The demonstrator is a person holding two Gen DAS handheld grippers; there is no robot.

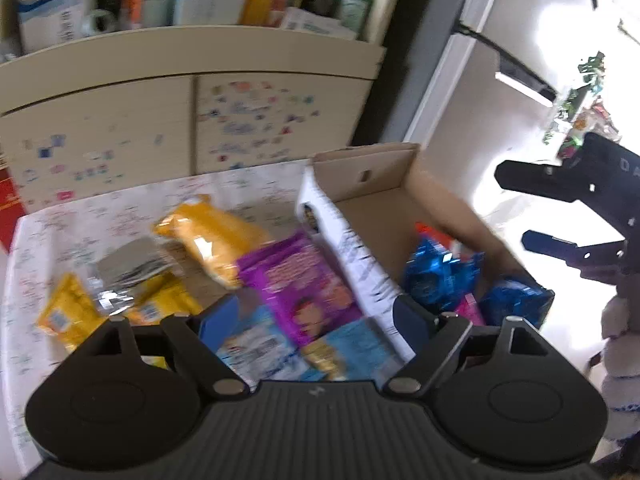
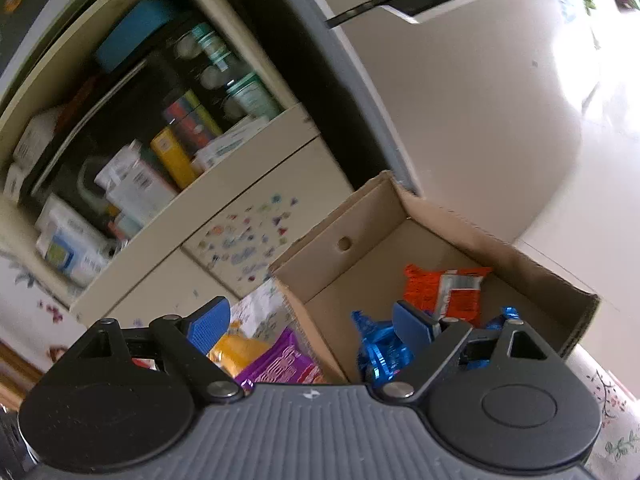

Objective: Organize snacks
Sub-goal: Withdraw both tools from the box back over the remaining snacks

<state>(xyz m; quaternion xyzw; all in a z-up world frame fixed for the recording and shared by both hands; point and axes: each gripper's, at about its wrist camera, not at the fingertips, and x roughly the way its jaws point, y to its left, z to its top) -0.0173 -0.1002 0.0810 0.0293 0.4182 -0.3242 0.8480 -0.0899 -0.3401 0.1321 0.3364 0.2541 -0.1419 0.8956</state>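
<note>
A cardboard box (image 1: 372, 172) stands on the table's right side; it also shows in the right wrist view (image 2: 360, 220). Inside lie blue foil packs (image 1: 436, 276), an orange pack (image 2: 440, 288) and a pink pack (image 1: 466, 308). On the table left of the box lie a purple pack (image 1: 300, 284), an orange-yellow bag (image 1: 216, 236), a silver pack (image 1: 128, 268), yellow packs (image 1: 68, 316) and a light blue pack (image 1: 256, 348). My left gripper (image 1: 316, 320) is open and empty above the light blue and purple packs. My right gripper (image 2: 308, 328), also in the left wrist view (image 1: 532, 208), is open and empty above the box's near left wall.
The table has a floral cloth (image 1: 80, 224). Behind it stands a cream cabinet (image 1: 192, 120) with stickers on its doors and a shelf of boxes and tins (image 2: 160, 152). A bright tiled floor (image 1: 500, 112) lies to the right.
</note>
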